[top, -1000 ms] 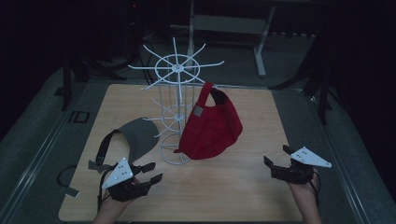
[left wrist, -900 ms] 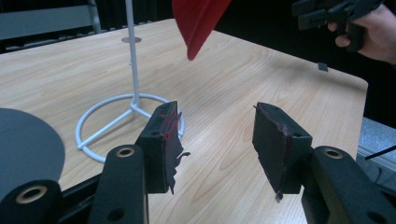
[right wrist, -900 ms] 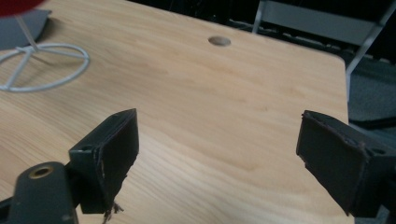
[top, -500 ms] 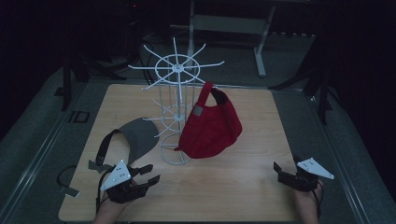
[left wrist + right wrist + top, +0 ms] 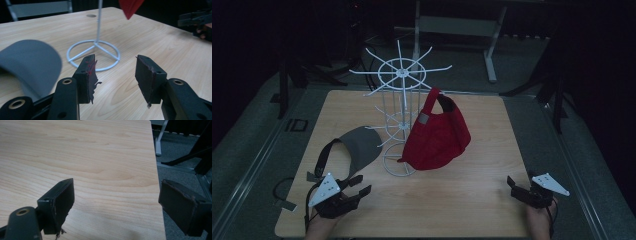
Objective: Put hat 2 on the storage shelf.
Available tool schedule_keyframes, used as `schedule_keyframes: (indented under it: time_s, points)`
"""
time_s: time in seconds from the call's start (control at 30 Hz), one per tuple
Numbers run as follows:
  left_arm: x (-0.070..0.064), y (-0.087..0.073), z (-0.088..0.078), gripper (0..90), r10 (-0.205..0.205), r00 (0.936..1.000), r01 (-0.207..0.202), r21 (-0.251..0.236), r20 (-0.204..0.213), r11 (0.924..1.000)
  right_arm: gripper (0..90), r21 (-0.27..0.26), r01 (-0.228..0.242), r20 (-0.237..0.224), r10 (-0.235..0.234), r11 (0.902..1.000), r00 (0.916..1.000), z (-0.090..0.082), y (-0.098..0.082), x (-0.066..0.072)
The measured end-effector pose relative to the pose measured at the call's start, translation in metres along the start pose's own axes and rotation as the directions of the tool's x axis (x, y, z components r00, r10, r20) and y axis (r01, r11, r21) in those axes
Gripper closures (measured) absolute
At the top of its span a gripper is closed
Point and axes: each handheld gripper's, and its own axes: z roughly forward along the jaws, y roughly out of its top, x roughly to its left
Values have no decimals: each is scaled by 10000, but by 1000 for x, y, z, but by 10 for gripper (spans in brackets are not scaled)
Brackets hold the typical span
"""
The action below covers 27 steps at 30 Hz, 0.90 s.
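grey visor [image 5: 357,146]: lower left of frame, likely light and floppy; grip its stiff brim
left gripper [image 5: 355,189]: half-open, empty
right gripper [image 5: 516,186]: wide, empty

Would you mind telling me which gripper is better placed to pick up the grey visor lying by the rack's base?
Probably the left. The left gripper sits open just in front of the grey visor, whose brim shows beside its fingers. The right gripper is at the table's far right edge, away from it.

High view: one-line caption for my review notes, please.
Red cap hangs on white wire rack; grey visor lies beside it; both grippers empty.
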Motion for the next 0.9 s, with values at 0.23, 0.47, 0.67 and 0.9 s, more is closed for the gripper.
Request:
schedule_keyframes:
  time_s: [0.23, 0.47, 0.67, 0.9]
  points:
    - [13, -6, -23, 528, -201, 9948, 191, -113, -1001, 9998, 132, 39, -15, -156, 15, 10000, 9999, 1, -1, 0]
    - [31, -20, -47, 461, -783, 9635, 808, -10, -2561, 9967, 132, -37, -125, -402, 123, 9999, 9991, 0, -1, -1]
    - [54, -34, -54, 296, -1336, 9155, 1678, 585, -3795, 9841, 132, 10, -96, -428, 96, 10000, 9990, 1, -1, -1]
    - [80, -44, -47, 246, -1460, 8825, 2314, 1424, -4471, 9624, 132, 39, -131, -489, 133, 9999, 9987, 0, -1, -1]
